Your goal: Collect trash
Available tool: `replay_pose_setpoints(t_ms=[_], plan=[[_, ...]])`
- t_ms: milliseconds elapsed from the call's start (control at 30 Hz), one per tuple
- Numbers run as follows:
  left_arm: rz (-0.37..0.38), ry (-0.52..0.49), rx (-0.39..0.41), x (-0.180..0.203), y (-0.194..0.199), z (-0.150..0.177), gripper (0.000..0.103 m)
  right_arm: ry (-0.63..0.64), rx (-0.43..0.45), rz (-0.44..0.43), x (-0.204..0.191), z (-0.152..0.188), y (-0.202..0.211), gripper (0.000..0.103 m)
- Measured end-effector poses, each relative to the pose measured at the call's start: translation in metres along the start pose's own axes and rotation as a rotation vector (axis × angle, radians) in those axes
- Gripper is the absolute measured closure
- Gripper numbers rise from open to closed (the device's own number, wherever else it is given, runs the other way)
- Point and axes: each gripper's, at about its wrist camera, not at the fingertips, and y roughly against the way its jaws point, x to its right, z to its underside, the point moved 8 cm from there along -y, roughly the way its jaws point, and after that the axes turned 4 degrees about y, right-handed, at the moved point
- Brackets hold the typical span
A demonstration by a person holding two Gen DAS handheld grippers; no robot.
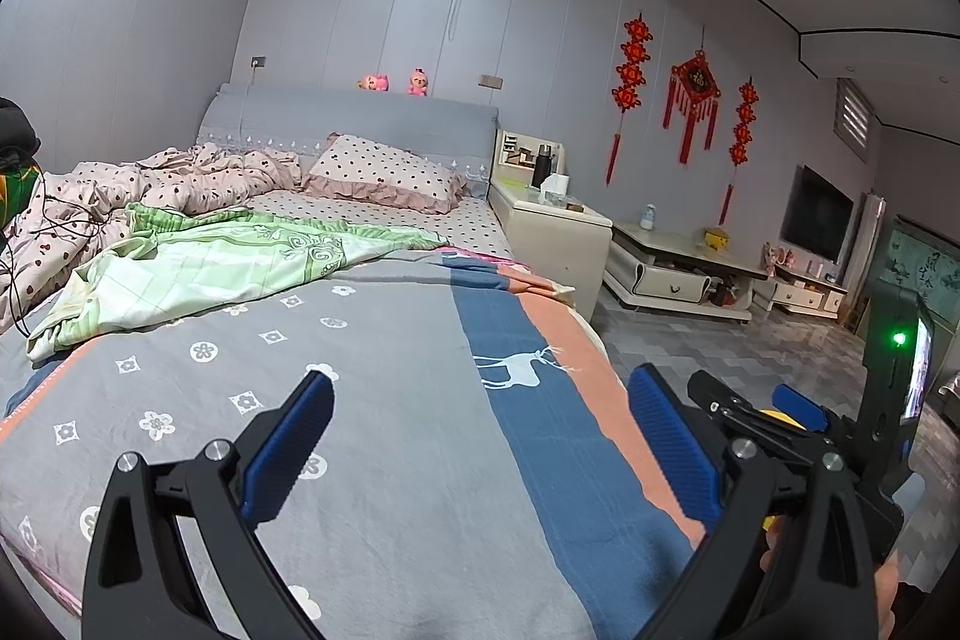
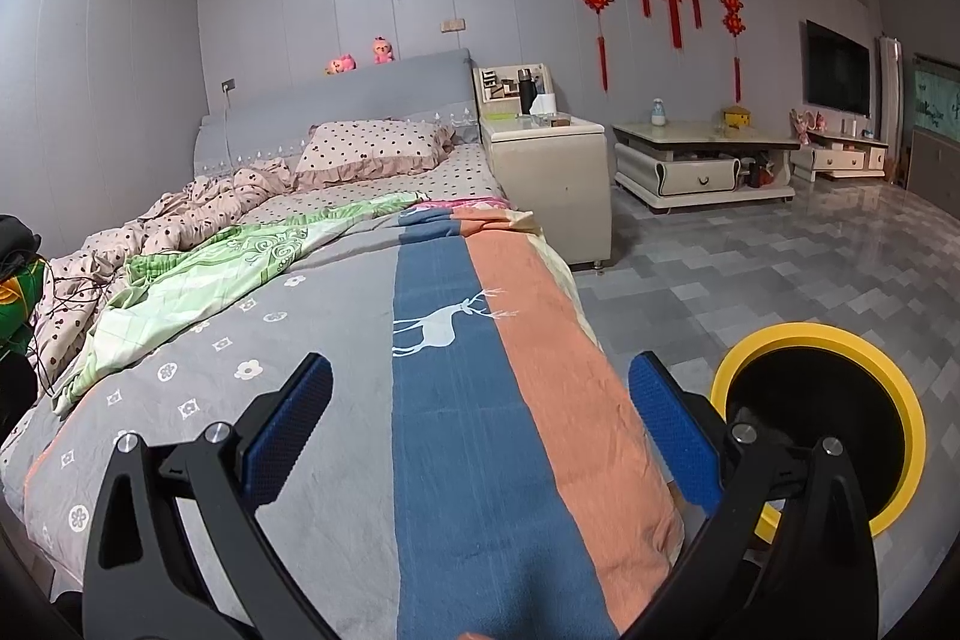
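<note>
A yellow-rimmed bin (image 2: 822, 421) with a black inside stands on the floor beside the bed's right edge, close to my right gripper's right finger. My right gripper (image 2: 480, 418) hangs open over the foot of the bed (image 2: 336, 340), nothing between its blue pads. My left gripper (image 1: 480, 430) is also open above the grey, blue and orange blanket (image 1: 390, 400). The other gripper (image 1: 798, 406) shows at the right of the left wrist view, with a sliver of yellow behind it. No loose trash is visible on the bed or floor.
A green quilt (image 1: 198, 274), a pink dotted duvet (image 1: 150, 190) and a pillow (image 1: 384, 172) lie on the bed. A nightstand (image 2: 546, 172), low cabinet (image 2: 696, 160) and TV (image 2: 837, 70) line the right wall. Grey tiled floor (image 2: 780, 268) lies to the right. Cables (image 1: 36, 232) trail at the left.
</note>
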Motion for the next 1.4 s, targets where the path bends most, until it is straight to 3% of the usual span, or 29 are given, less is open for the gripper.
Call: replay_pose_setpoints(t_ms=[1400], plan=[[0.009, 0.013, -0.03, 0.006, -0.003, 0.013, 0.008, -0.016, -0.038, -0.008, 0.003, 0.011, -0.009, 0.008]])
